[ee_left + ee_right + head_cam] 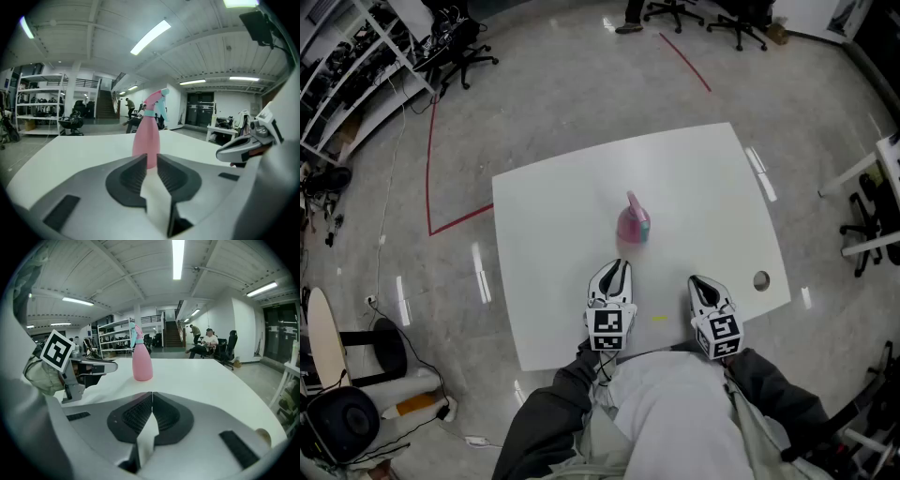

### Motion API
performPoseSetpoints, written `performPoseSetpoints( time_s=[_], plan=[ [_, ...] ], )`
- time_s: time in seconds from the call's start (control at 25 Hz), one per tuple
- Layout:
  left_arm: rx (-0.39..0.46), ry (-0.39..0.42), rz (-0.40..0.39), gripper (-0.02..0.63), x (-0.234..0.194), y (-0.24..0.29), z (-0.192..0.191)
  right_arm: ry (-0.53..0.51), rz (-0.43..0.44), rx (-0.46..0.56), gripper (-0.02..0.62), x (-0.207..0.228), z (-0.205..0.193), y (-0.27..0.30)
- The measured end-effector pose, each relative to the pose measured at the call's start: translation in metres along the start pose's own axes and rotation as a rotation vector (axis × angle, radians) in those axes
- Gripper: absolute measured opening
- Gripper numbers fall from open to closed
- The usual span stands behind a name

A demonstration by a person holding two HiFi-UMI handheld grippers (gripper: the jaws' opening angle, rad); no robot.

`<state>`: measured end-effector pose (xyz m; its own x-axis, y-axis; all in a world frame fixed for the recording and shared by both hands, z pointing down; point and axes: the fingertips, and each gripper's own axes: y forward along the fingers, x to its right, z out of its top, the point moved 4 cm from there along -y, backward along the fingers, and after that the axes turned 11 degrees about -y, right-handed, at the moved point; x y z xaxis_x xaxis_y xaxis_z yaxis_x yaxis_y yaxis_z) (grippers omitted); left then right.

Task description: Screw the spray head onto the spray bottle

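1. The pink spray bottle (633, 226) stands upright near the middle of the white counter (544, 216), with neither tool touching it.
2. The spray head (634, 202) sits on top of the spray bottle's neck, above a teal collar. Whether it is screwed tight cannot be told.
3. The left tool (619, 266) lies on the person's side of the spray bottle, close to it but apart, and points at it. In the left gripper view its jaws stand almost together, with only a thin slit between the ribbed pads. Nothing is held in that slit; the spray bottle rises just beyond the tips.
4. The right tool (698, 281) lies on the person's side of the spray bottle and off to its right, farther from it than the left tool. In the right gripper view its jaws meet fully and hold nothing.
5. In the right gripper view the spray bottle stands ahead and slightly left of the closed tips, with the left tool lower and to the left of it.
6. A round hole (760, 280) in the counter lies well to the right of the spray bottle, by the counter's edge.
7. Beyond the spray bottle, on the floor past the counter, runs a red line (684, 64).
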<state>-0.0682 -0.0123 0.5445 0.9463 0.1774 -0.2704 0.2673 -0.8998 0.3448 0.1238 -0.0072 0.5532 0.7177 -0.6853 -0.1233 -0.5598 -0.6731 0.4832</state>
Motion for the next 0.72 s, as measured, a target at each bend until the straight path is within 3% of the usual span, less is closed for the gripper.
performPoseSetpoints(
  time_s=[0.08,0.24,0.48,0.6,0.72],
  plan=[
    [-0.001,0.069,-0.018,0.184,0.003,0.011,-0.001,0.002,-0.003,-0.005,-0.005,-0.001,-0.002,0.000],
    [0.054,0.179,-0.009,0.311,0.006,0.029,0.005,0.011,-0.012,-0.008,-0.005,-0.001,-0.002,-0.002],
    [0.103,0.281,-0.006,0.330,0.009,0.046,0.005,0.025,-0.026,-0.025,-0.005,0.000,-0.008,-0.003],
    [0.109,0.226,0.034,0.421,-0.002,0.046,0.009,0.031,-0.031,-0.030,-0.004,0.001,-0.009,-0.006],
    [0.110,0.199,0.029,0.431,-0.010,0.051,0.019,0.035,-0.030,-0.038,-0.004,0.002,-0.012,-0.007]
  ],
)
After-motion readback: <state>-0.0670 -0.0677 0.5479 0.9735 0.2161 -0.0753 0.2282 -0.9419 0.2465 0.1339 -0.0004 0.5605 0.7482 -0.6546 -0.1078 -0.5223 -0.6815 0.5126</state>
